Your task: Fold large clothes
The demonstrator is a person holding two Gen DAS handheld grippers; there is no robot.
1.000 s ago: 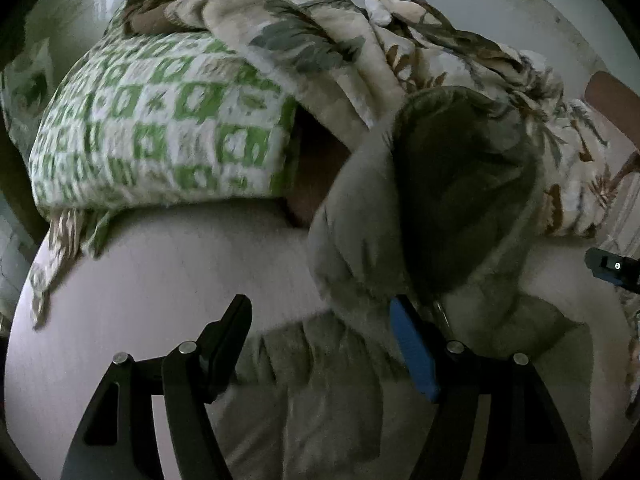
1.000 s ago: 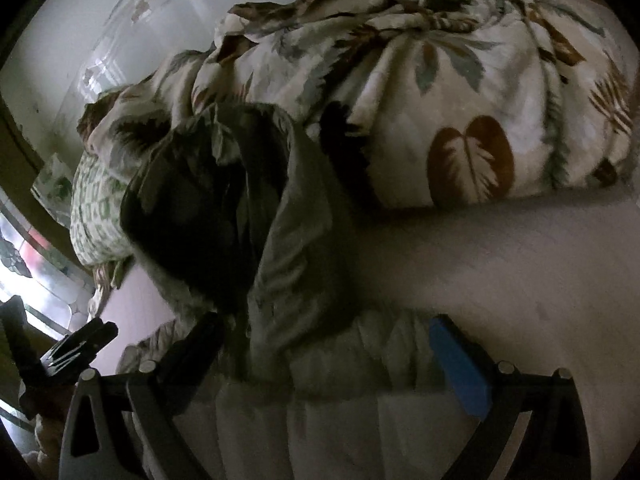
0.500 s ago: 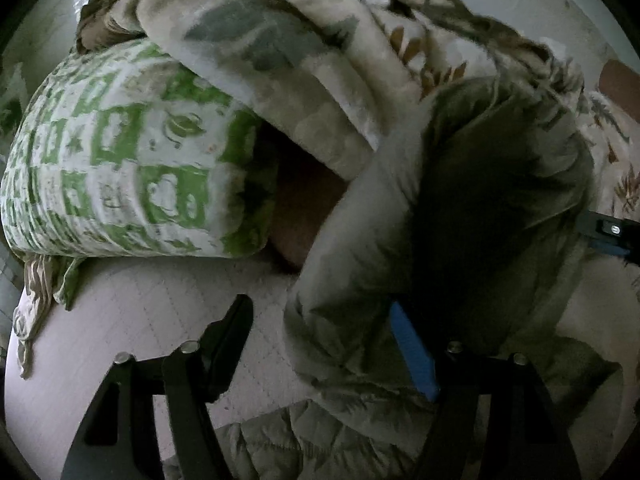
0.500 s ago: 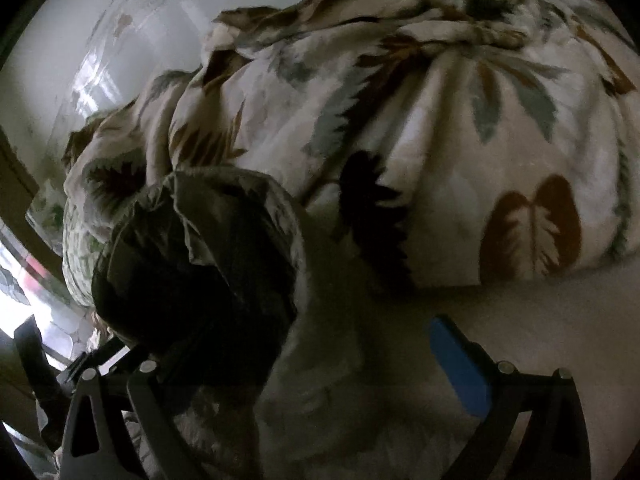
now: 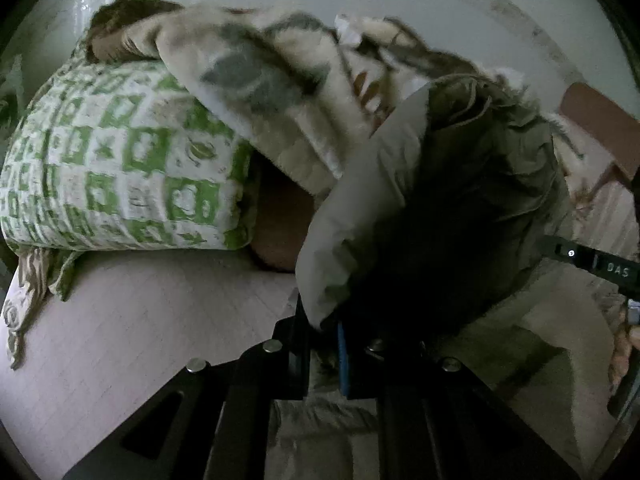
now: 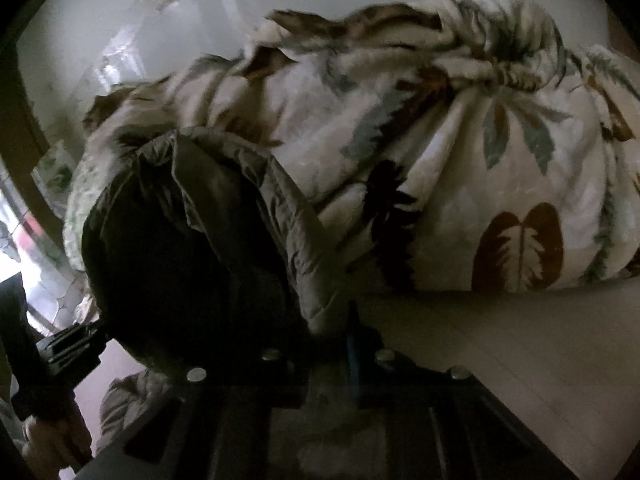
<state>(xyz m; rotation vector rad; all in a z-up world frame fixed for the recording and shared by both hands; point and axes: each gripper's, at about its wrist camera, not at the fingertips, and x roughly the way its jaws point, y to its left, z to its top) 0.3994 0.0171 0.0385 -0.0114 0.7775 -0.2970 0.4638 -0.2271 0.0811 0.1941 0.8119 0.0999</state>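
Note:
An olive-grey puffer jacket (image 5: pixel 460 200) lies bunched on the bed with its hood gaping dark and open. In the left wrist view my left gripper (image 5: pixel 324 340) has its jaws closing tight on the pale edge of the hood, with fabric pinched between the pads. The right wrist view shows the same jacket (image 6: pixel 248 216), and my right gripper (image 6: pixel 330 346) has its jaws closing on the hood's quilted rim. Each gripper shows in the other's view: the right gripper (image 5: pixel 592 264) at the right edge, the left gripper (image 6: pixel 68 348) at the lower left.
A green and white patterned pillow (image 5: pixel 120 168) lies behind the jacket to the left. A leaf-print blanket (image 6: pixel 480 160) is heaped along the wall. The pale bed sheet (image 5: pixel 140 320) shows in front. A brown headboard (image 5: pixel 600 128) stands far right.
Both grippers went from wide open to shut on the hood's edge. The hood now sits closer and higher in both views.

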